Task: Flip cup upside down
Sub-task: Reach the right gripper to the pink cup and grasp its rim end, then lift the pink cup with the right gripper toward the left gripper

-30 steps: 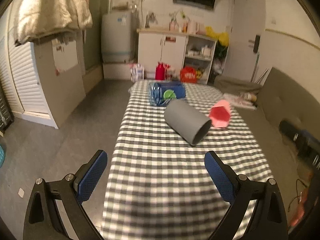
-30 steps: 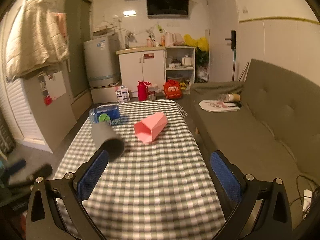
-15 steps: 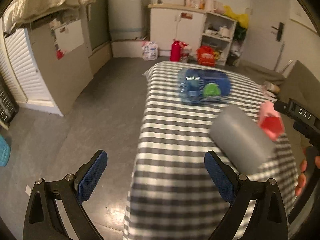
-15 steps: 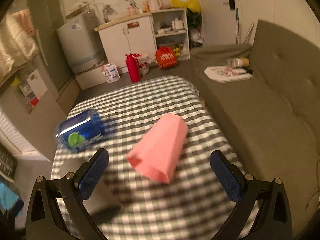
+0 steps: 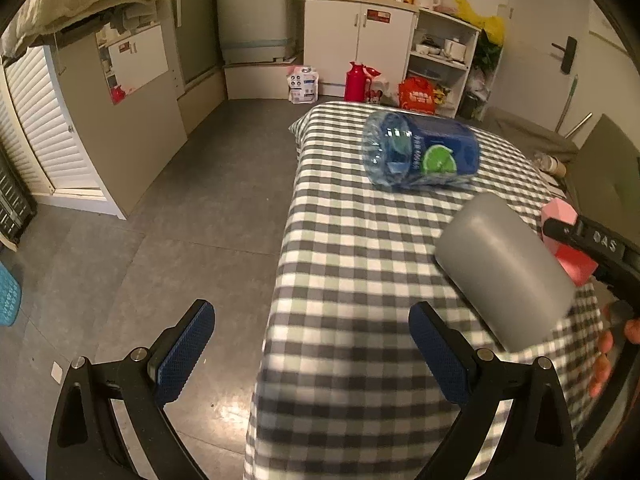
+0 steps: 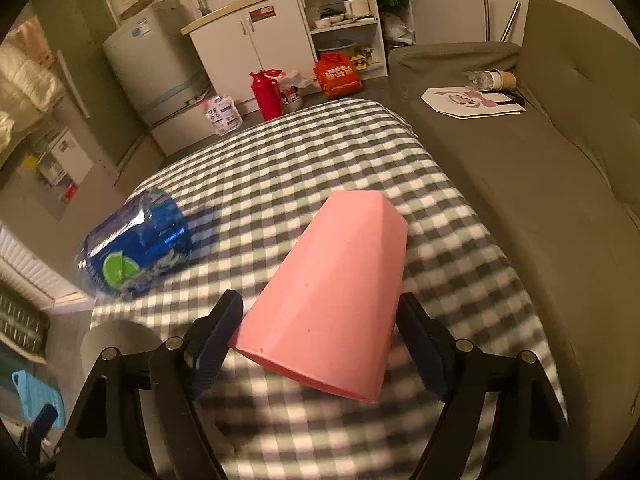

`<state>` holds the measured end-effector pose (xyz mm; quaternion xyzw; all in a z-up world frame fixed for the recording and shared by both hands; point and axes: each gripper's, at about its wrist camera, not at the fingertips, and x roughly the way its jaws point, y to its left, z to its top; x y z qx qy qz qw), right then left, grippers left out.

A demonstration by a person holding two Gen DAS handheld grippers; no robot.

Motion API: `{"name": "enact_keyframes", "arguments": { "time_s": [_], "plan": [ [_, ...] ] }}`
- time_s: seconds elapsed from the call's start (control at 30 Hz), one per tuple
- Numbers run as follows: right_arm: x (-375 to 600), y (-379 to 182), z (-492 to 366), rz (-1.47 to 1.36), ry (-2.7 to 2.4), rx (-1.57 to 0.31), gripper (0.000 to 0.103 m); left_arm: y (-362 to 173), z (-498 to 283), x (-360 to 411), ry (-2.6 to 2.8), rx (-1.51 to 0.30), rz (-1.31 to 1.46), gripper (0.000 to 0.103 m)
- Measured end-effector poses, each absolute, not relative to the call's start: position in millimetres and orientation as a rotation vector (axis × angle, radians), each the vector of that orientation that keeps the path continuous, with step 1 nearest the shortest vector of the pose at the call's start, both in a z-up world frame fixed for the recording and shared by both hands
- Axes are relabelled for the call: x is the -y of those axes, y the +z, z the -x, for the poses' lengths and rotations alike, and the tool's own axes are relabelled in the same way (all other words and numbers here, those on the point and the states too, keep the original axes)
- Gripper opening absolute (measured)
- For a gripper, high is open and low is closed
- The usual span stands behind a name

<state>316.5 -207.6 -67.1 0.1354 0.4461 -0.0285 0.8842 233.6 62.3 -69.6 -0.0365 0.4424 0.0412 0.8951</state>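
The faceted pink cup (image 6: 332, 300) lay on its side on the checked desk (image 6: 360, 168), wide mouth toward my right gripper (image 6: 320, 344), whose open fingers (image 6: 218, 330) now flanked it; half a second earlier they stood well short. My left gripper (image 5: 312, 356) stayed open and empty, near the grey cup (image 5: 504, 268) and the blue bottle (image 5: 420, 152).

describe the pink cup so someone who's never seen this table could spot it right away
Start at the checked tablecloth beside the grey sofa. Three things lie on their sides there: a blue bottle with a lime on its label, a grey cup, and the pink cup, nearest the sofa, between the open right gripper's fingers. It alone is pink, faceted and tapered.
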Motion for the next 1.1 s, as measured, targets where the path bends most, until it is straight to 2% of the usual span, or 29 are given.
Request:
{"name": "enact_keyframes", "arguments": {
  "time_s": [0.5,0.8,0.87,1.1],
  "plan": [
    [161.5,-65.2,-131.8,-0.129,0.194,-1.032,0.077,-45.6,-131.1,-45.6,0.080,-0.924,0.056,0.100],
    [146.6,-66.7,-105.4,-0.096,0.213,-1.034,0.075,-37.4,-109.0,-46.2,0.076,-0.931,0.040,0.100],
    [150.3,-58.7,-101.6,-0.084,0.192,-1.018,0.087,-33.3,-108.6,-43.1,0.076,-0.925,0.030,0.100],
    [180.7,-19.5,-74.0,-0.052,0.145,-0.898,0.094,-16.9,-113.0,-14.0,0.024,-0.910,-0.008,0.100]
  ]
}}
